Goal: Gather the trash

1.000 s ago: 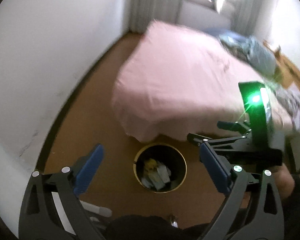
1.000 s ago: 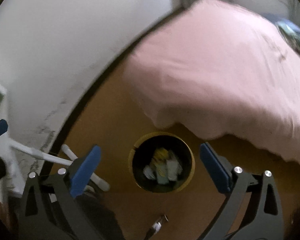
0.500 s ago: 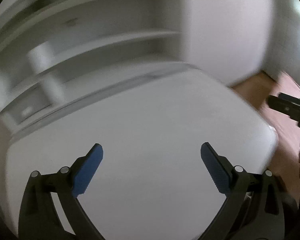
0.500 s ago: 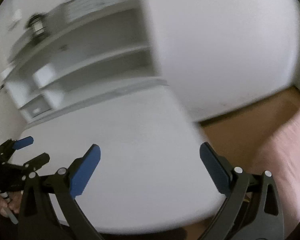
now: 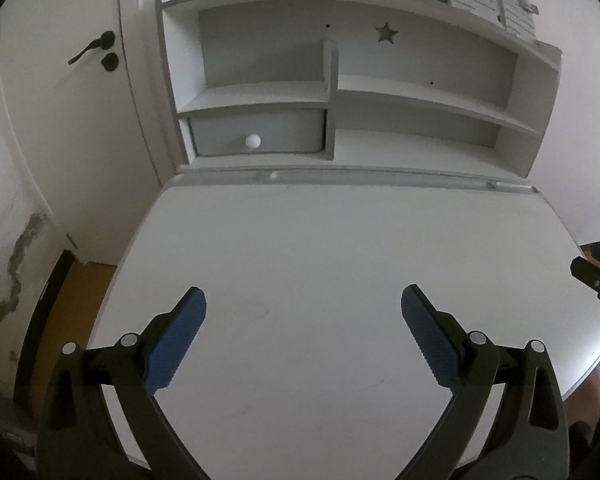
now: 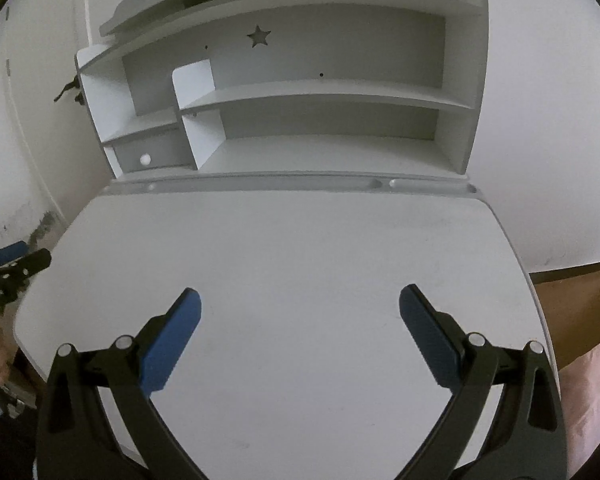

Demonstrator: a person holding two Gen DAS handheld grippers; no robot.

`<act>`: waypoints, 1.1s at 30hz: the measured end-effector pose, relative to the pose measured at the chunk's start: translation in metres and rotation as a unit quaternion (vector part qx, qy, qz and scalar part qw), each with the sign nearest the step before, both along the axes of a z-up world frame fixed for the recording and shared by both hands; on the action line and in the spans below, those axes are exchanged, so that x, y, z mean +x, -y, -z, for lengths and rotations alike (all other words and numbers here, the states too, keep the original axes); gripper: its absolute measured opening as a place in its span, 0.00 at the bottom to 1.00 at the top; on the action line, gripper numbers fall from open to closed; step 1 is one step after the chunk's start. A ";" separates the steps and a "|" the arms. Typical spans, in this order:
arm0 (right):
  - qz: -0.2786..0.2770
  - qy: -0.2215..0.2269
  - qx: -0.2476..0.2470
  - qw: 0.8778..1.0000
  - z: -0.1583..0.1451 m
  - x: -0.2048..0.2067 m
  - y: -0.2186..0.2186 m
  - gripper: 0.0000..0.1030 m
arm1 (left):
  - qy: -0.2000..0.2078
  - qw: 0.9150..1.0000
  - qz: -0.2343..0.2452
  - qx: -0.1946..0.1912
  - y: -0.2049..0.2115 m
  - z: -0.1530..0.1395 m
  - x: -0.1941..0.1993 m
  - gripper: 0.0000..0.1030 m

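My left gripper (image 5: 303, 300) is open and empty, held above a bare white desk top (image 5: 320, 248). My right gripper (image 6: 299, 302) is also open and empty, above the same desk top (image 6: 292, 248). Each gripper shows at the edge of the other's view: the right one at the far right of the left wrist view (image 5: 598, 276), the left one at the far left of the right wrist view (image 6: 8, 264). No trash and no bin are in view.
A white shelf unit (image 5: 340, 92) with a small drawer (image 5: 256, 136) stands at the back of the desk. A door with a black handle (image 5: 94, 50) is to the left. Brown floor (image 6: 572, 304) and pink bedding (image 6: 588, 396) lie to the right.
Both grippers have swung away from the floor bin and the pink bed and now face the white desk and its shelves. Both stay open and empty.
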State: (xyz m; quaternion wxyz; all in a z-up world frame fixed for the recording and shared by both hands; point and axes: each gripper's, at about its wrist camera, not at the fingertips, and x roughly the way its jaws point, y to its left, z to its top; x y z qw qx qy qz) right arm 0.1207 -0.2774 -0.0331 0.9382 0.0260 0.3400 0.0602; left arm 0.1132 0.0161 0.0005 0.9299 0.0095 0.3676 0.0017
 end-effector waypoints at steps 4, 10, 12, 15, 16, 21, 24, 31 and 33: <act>0.003 0.000 -0.008 1.000 0.006 0.000 -0.002 0.93 | 0.003 1.000 0.009 0.014 -0.003 0.005 -0.007 0.92; 0.005 0.008 -0.015 1.000 0.003 -0.007 -0.002 0.93 | 0.004 1.000 0.017 0.011 0.002 0.007 -0.007 0.92; 0.008 0.011 -0.015 1.000 0.001 -0.009 0.000 0.93 | 0.006 1.000 0.020 0.011 0.004 0.006 -0.008 0.92; 0.008 0.013 -0.017 1.000 -0.001 -0.012 0.000 0.93 | 0.009 1.000 0.021 0.012 0.005 0.005 -0.010 0.92; 0.008 0.013 -0.018 1.000 -0.001 -0.012 -0.001 0.93 | 0.009 1.000 0.021 0.011 0.005 0.005 -0.010 0.92; 0.009 0.015 -0.020 1.000 -0.003 -0.014 -0.001 0.93 | 0.006 1.000 0.019 0.009 0.005 0.006 -0.008 0.92; 0.009 0.017 -0.019 1.000 -0.004 -0.015 0.000 0.93 | 0.005 1.000 0.021 0.008 0.006 0.006 -0.007 0.92; 0.012 0.017 -0.020 1.000 -0.004 -0.017 0.002 0.93 | 0.003 1.000 0.021 0.008 0.007 0.007 -0.006 0.92; 0.013 0.017 -0.019 1.000 -0.003 -0.017 0.002 0.93 | 0.003 1.000 0.022 0.009 0.007 0.007 -0.006 0.92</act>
